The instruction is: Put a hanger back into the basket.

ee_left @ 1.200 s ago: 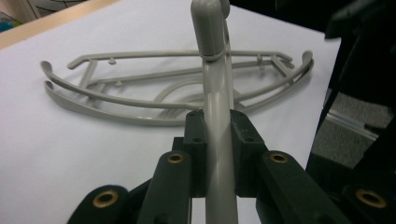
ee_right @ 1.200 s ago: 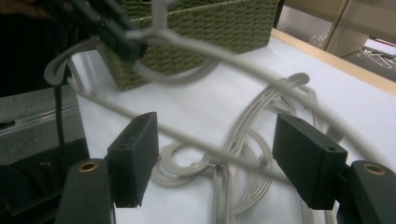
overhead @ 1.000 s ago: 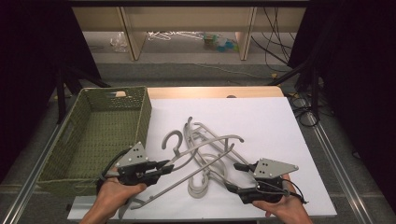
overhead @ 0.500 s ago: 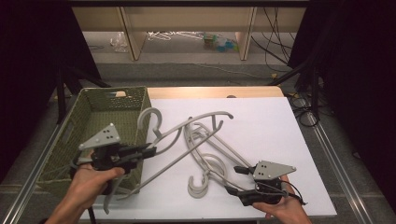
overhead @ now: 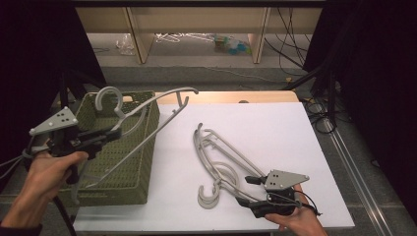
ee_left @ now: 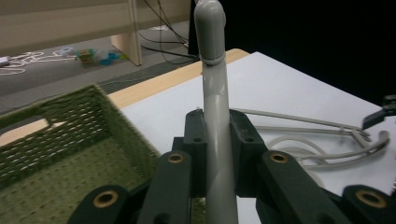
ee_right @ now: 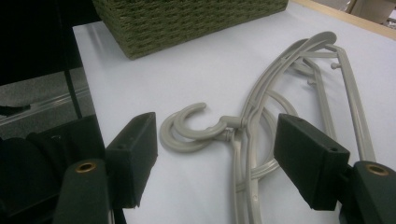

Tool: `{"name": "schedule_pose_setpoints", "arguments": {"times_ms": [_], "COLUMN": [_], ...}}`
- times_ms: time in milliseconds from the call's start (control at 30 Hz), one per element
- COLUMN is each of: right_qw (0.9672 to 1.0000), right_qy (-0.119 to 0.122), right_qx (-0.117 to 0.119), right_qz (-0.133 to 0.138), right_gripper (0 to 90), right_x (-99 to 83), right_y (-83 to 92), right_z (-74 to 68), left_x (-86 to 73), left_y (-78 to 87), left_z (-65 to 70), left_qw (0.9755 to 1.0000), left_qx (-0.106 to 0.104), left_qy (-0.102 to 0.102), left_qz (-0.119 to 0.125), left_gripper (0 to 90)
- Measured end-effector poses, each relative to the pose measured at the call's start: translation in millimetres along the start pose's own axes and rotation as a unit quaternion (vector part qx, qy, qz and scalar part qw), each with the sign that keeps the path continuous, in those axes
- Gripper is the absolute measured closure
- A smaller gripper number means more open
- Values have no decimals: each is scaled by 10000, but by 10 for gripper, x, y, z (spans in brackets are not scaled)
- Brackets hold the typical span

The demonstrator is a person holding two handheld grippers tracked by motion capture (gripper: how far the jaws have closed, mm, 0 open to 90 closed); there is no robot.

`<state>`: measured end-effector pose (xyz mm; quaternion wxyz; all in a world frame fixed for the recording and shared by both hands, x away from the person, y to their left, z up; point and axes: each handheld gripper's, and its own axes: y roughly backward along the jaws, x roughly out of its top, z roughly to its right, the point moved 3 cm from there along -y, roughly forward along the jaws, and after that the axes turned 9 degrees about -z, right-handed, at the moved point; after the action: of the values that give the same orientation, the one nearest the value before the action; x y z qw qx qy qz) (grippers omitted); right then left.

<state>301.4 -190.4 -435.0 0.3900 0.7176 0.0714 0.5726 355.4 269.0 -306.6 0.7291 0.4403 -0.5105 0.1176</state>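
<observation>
- Between left gripper jaws: grey plastic coat hanger, clamped at neck, raised above green woven basket.
- Right gripper: jaws apart, hand low on white table, beside stacked grey hangers.

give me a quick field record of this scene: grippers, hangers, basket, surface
left gripper: shut on grey hanger, held in the air over the basket
right gripper: open, by the hangers on the table
hangers on table: grey, overlapping, hooks toward the near edge
basket: green woven, at the table's left
table: white top
</observation>
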Motion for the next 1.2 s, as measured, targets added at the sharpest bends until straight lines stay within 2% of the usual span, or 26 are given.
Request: {"name": "schedule_pose_setpoints", "arguments": {"times_ms": [133,300,400,567,733,833,1033,1200], "right_qw": [10000,10000,10000,10000,10000,10000,9999,9998], "right_qy": [7,1,-1,10,5,-19,-121,-143], "right_qx": [-4,22,26,4,1,2,-56,-33], "right_qz": [6,-29,-21,-16,-9,-11,35,96], "right_gripper": [312,299,292,287,275,266,220,168], "right_x": [-2,-5,-5,-6,-5,-6,0,5], "right_y": [-3,-12,-14,-19,-13,-9,-8,-3], "right_z": [6,-7,-7,2,4,11,19,18], "left_x": [-18,-70,-111,-161,-194,-240,-329,-351], "left_y": [31,57,68,76,78,78,51,33], "left_z": [-178,-418,-550,-725,-806,-855,-948,-988], "left_qw": [9999,9996,9990,9983,9978,9978,9969,9964], "left_qx": [105,253,419,568,656,643,750,784], "left_qy": [-18,90,118,116,-123,-108,-26,-50], "left_qz": [-43,-22,9,65,-42,-90,-220,-330], "left_gripper": [788,788,789,788,789,788,788,788]}}
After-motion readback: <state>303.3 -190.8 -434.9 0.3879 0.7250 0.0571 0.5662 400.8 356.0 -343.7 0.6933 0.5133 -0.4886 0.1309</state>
